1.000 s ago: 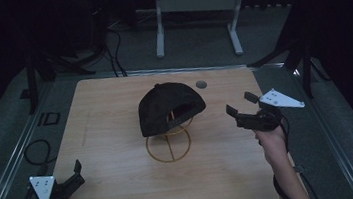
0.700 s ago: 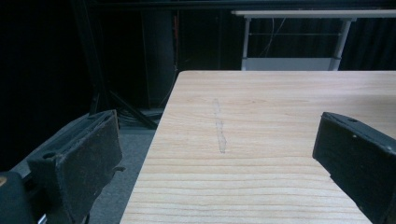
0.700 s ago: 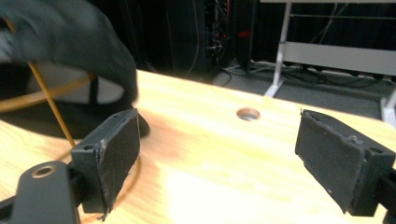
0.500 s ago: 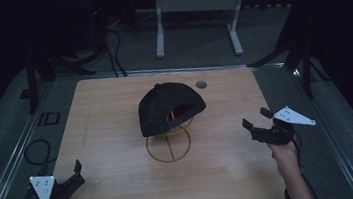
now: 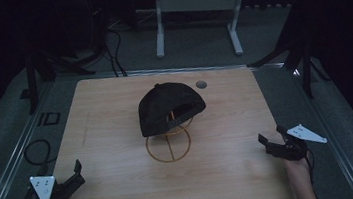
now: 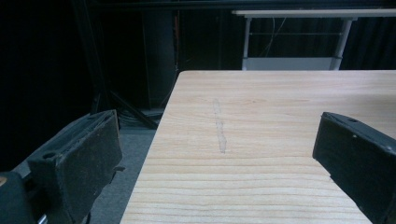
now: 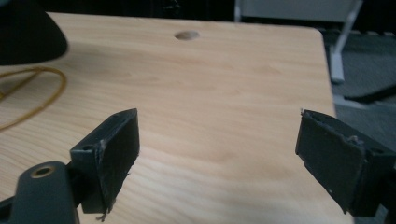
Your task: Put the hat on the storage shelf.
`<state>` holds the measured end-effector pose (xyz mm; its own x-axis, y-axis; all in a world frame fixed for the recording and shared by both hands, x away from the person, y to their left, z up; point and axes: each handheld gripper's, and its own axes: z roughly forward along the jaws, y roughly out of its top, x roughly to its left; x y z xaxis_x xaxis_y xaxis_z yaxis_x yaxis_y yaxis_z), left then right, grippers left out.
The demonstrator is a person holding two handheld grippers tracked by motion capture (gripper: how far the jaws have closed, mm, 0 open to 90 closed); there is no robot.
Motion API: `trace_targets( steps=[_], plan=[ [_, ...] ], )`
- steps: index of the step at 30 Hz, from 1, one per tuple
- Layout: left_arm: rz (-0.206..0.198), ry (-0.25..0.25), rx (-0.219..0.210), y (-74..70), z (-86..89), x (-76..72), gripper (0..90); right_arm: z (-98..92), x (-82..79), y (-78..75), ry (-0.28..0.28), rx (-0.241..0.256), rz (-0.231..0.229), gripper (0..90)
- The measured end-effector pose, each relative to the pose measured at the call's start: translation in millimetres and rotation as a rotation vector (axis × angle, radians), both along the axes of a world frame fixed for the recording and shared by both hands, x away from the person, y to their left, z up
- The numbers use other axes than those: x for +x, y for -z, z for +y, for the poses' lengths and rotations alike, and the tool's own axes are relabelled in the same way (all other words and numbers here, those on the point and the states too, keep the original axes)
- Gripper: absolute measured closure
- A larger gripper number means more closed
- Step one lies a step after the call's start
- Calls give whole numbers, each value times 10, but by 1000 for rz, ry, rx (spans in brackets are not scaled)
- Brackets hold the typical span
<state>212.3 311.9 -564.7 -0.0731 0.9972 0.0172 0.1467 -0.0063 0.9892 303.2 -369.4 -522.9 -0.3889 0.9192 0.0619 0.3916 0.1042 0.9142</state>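
A black cap rests on a gold wire stand in the middle of the wooden table. My left gripper sits at the table's front left corner, open, with bare wood between its jaws. My right gripper hovers at the front right edge, open and empty. In the right gripper view the cap's edge and the stand's gold ring lie far to the left of the jaws.
A round grommet hole sits near the table's far edge, also seen as a hole beyond the right jaws. A white desk frame stands behind the table. Cables lie on the grey floor at left.
My right gripper has drawn back from beside the cap toward the table's front right edge, staying open. The left gripper and the cap have not moved.
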Motion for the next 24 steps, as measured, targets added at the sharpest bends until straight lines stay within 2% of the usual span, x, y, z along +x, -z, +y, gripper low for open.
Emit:
trace_targets(
  steps=[1,4,10,15,18,24],
  plan=[
    [0,0,0,0,0,0,18,0,0,0,0,0,0,133],
    [0,0,0,0,0,0,18,-90,-64,89,45,-26,28,134],
    [1,0,-1,-1,1,2,18,-202,-183,182,108,-26,45,134],
    [2,0,-2,-1,2,2,18,-268,-238,232,144,-41,55,134],
    [1,-2,-3,0,2,1,18,-316,-275,256,167,-31,62,135],
    [1,-1,-3,0,3,0,18,-335,-347,292,193,-41,65,135]
  ],
)
